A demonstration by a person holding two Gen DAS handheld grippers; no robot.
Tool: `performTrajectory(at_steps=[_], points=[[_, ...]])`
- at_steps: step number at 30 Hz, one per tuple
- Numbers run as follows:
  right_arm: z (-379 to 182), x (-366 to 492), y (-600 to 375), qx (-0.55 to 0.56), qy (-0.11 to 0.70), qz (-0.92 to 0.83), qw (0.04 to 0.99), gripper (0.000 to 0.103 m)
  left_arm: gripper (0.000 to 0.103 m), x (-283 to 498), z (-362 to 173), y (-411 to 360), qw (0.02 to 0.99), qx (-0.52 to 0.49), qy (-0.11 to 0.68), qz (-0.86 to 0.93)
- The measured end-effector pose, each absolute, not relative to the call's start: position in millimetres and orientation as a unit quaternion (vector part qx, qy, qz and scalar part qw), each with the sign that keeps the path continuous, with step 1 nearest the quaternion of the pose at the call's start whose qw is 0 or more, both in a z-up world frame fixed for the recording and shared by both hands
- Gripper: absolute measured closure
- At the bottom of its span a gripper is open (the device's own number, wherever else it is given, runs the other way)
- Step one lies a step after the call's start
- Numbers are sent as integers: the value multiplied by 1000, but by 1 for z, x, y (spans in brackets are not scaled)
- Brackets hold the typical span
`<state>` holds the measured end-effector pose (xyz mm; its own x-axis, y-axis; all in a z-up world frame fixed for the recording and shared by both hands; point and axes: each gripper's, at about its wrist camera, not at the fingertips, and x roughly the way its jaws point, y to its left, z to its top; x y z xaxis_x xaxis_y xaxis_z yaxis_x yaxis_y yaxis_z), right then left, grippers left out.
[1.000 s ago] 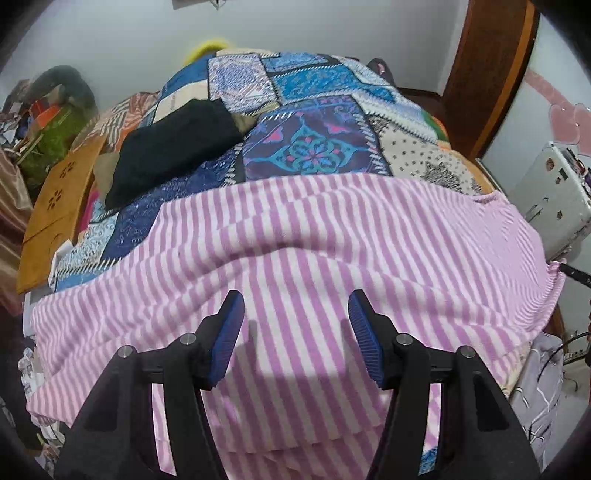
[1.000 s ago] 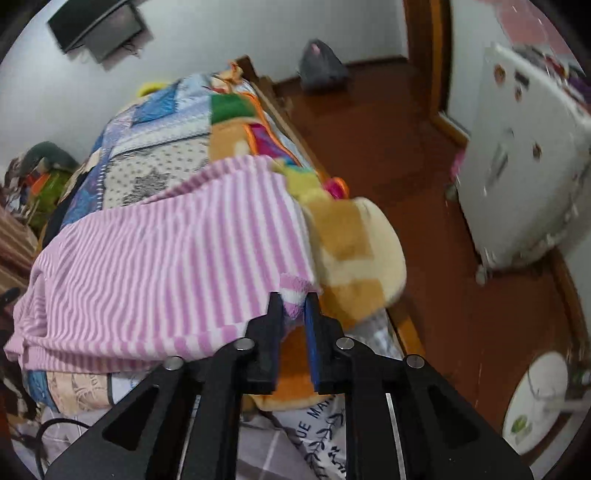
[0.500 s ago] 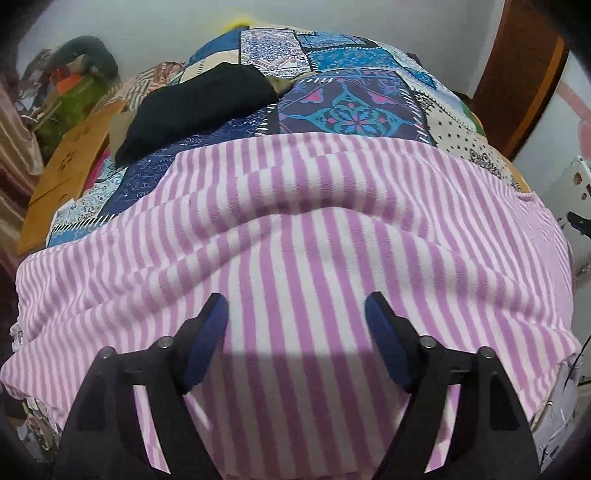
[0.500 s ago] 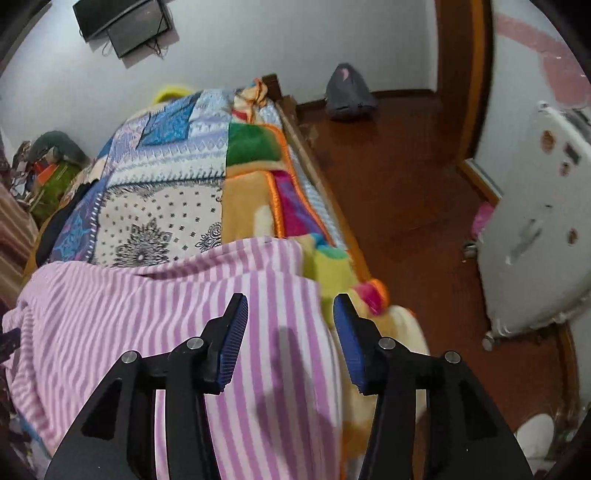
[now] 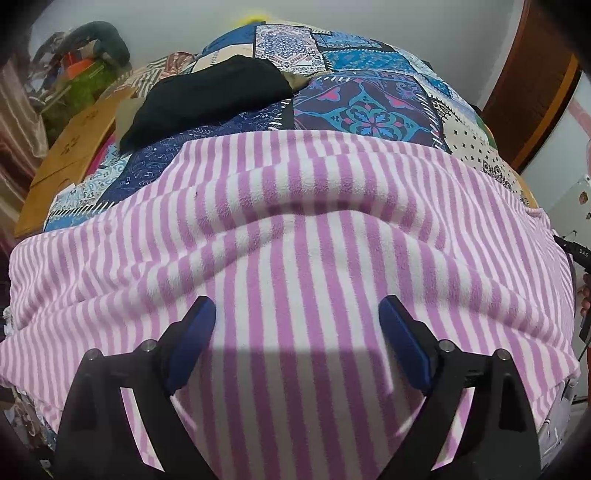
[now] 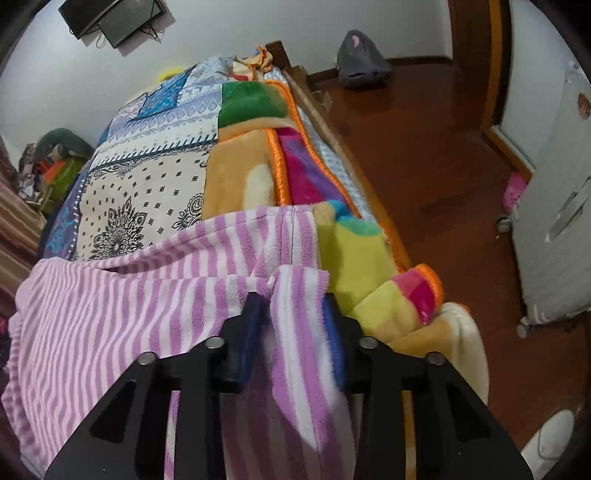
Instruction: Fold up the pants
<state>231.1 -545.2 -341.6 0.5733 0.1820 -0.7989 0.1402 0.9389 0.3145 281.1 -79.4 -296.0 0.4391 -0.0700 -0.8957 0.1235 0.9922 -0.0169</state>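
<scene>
In the left wrist view, the left gripper (image 5: 297, 325) hovers with jaws wide over the pink-and-white striped fleece pants (image 5: 295, 229), which lie across a patchwork bedspread (image 5: 369, 107); a black garment (image 5: 214, 92) sits at 11 o'clock. In the right wrist view, the right gripper (image 6: 293, 317) pinches a bunched edge of the pants (image 6: 110, 314) between narrowed jaws, a colourful plush blanket (image 6: 354, 266) at 2 o'clock.

Home bedroom: bed w/ patchwork quilt (image 5: 354, 107), wall TV (image 6: 110, 18), wood floor (image 6: 424, 147).

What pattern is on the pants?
Pink-purple and white stripes on the pants; clearest in the left wrist view.
</scene>
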Motion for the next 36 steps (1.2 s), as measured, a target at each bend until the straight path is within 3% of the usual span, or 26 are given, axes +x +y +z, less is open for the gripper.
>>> performTrajectory(at_steps=[4, 15, 21, 28, 31, 36], points=[[-329, 226, -542, 161, 437, -6, 885, 89, 11, 279, -295, -81, 849, 29, 525, -49], [-264, 224, -534, 108, 356, -30, 928, 91, 11, 273, -292, -85, 856, 53, 513, -42], [-277, 258, -530, 96, 378, -43, 920, 91, 11, 274, -290, -86, 856, 61, 511, -44], [-313, 274, -524, 81, 440, -54, 893, 83, 15, 259, -273, -89, 859, 106, 498, -44], [-299, 257, -529, 88, 431, -54, 896, 73, 15, 246, -265, -92, 861, 111, 493, -58], [-262, 218, -528, 105, 405, -33, 908, 71, 15, 219, -255, -101, 860, 108, 490, -90]])
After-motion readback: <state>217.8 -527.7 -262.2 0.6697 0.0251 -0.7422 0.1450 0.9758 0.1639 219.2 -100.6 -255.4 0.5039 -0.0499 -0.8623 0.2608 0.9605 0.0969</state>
